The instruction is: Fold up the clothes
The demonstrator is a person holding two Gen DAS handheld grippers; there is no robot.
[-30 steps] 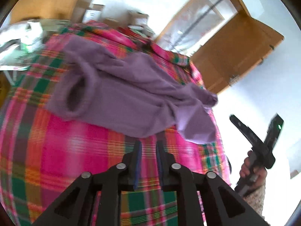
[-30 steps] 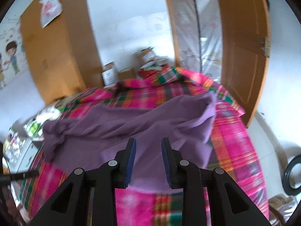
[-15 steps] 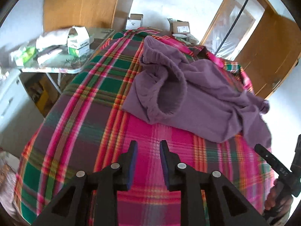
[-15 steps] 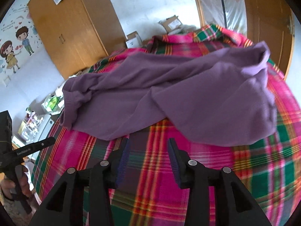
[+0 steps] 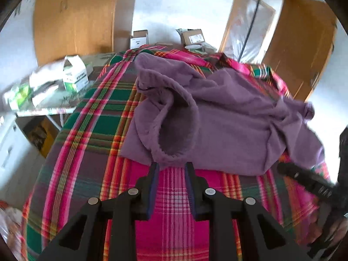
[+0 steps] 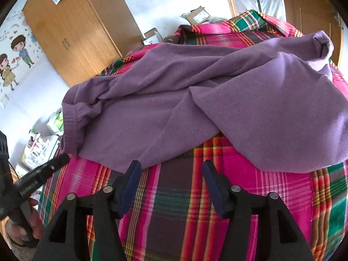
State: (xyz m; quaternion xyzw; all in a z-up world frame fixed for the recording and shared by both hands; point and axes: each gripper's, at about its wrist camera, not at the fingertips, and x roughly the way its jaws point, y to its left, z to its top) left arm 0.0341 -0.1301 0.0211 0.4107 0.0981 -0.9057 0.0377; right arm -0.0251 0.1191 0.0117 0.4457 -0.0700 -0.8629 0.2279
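Bedroom w/ a wooden wardrobe (image 6: pixel 71 30) behind; bed wears a plaid cover (image 5: pixel 91 143), and on it lies a purple garment (image 6: pixel 195 100), rumpled, not folded, one ribbed opening (image 5: pixel 174 130) gaping toward the left side. Both tongs are released, nothing in them: left tongs (image 5: pixel 171 166) w/ a narrow gap, tips just short of that ribbed edge; right tongs (image 6: pixel 171 166) spread wider, left tip touching or just over the near hem, right tip over bare plaid, a lobe of cloth beyond it. Judgement: step in hand looks like taking hold of the near edge at two spots. To do it well, pinch one layer only, close to the seam, both sides level, then draw the cloth flat before any fold; bunched creases mid-garment need smoothing, else the fold goes crooked.
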